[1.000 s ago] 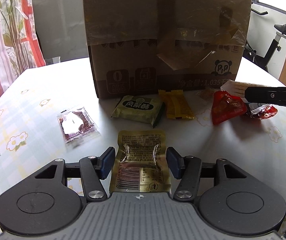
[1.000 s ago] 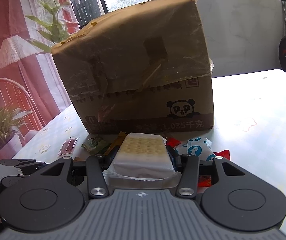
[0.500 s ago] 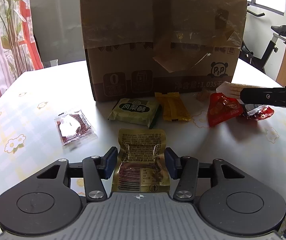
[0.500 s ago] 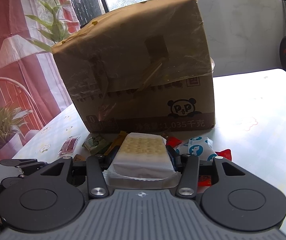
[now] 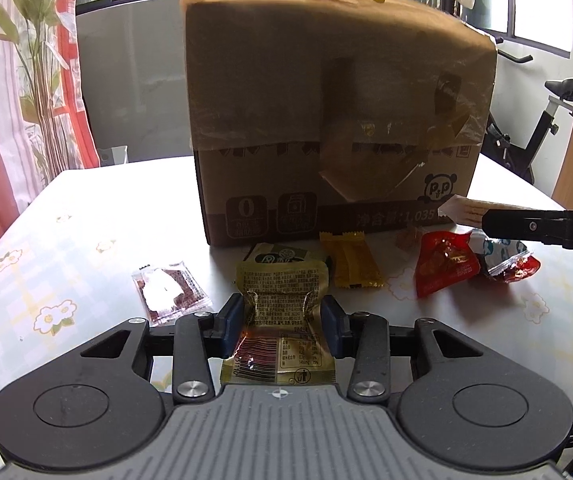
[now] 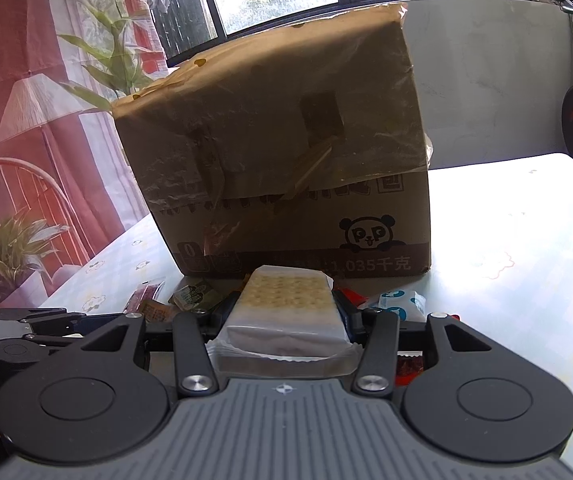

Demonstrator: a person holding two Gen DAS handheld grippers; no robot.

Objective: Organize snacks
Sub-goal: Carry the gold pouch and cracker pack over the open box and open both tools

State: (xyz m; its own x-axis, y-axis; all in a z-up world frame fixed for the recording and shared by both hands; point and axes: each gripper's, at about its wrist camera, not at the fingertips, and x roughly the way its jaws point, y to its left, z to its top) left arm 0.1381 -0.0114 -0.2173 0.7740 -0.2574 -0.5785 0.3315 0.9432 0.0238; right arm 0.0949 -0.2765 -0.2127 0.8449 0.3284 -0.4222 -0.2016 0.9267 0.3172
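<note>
My left gripper (image 5: 282, 314) is shut on a gold foil snack packet (image 5: 280, 320), crumpled between the pads and lifted off the table. My right gripper (image 6: 288, 312) is shut on a clear-wrapped cracker pack (image 6: 286, 308); that pack's tip and the gripper also show at the right of the left wrist view (image 5: 462, 212). A tall cardboard box (image 5: 338, 128) stands behind the snacks. On the table lie a green packet (image 5: 282, 256), a yellow packet (image 5: 352, 262), a red packet (image 5: 444, 262), a blue-white wrapped one (image 5: 504, 256) and a small dark red sachet (image 5: 168, 294).
The flowered tablecloth (image 5: 66, 264) runs left to its edge near red curtains and a plant (image 5: 26, 60). An exercise bike (image 5: 542, 128) stands at the right behind the table. In the right wrist view the box (image 6: 286, 152) fills the middle, with the table (image 6: 526, 240) to its right.
My left gripper has closed on the gold packet, crumpling it, and has risen and tilted up so the box top shows. The right gripper with the cracker pack has barely moved.
</note>
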